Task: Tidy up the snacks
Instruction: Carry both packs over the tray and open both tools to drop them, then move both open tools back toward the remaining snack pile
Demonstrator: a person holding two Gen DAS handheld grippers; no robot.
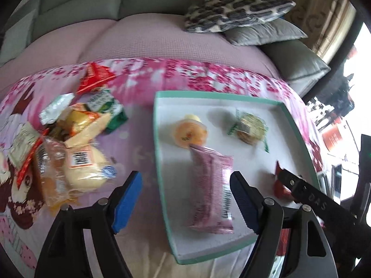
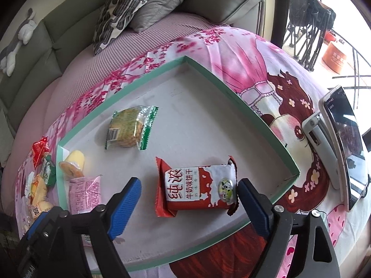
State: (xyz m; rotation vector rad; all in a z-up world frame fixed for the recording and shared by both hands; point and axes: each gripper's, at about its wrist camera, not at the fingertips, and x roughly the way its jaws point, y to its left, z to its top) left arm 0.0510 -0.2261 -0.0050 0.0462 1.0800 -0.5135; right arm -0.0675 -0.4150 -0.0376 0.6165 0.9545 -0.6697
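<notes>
A shallow box with a mint-green rim point(image 2: 243, 102) sits on a pink floral cloth point(image 1: 208, 76) spread over a sofa, and four snacks lie on its white floor. The left gripper point(image 1: 185, 199) hangs over the near left corner of the box with its blue pads spread wide — a pink wrapped bar point(image 1: 212, 190) lies flat beneath them, nearer the right pad, with neither pad pressing on it. Just beyond the bar's far end rests an orange jelly cup point(image 1: 191, 134), touching or nearly touching it, and farther right is a round cookie in clear green-edged wrap point(image 1: 251, 127). The right gripper point(image 2: 189, 205) is also spread open over the box; a red-and-white biscuit packet point(image 2: 199, 188) lies on the floor between its pads, its right end just beside the right pad, though whether they touch cannot be told. Left of the box, on the cloth, a loose heap of snacks point(image 1: 69, 143) waits — yellow, red and green packets piled on one another. A phone on a stand point(image 2: 343, 148) stands on the cloth to the right of the box, and a patterned cushion point(image 1: 236, 9) leans at the sofa's back.
</notes>
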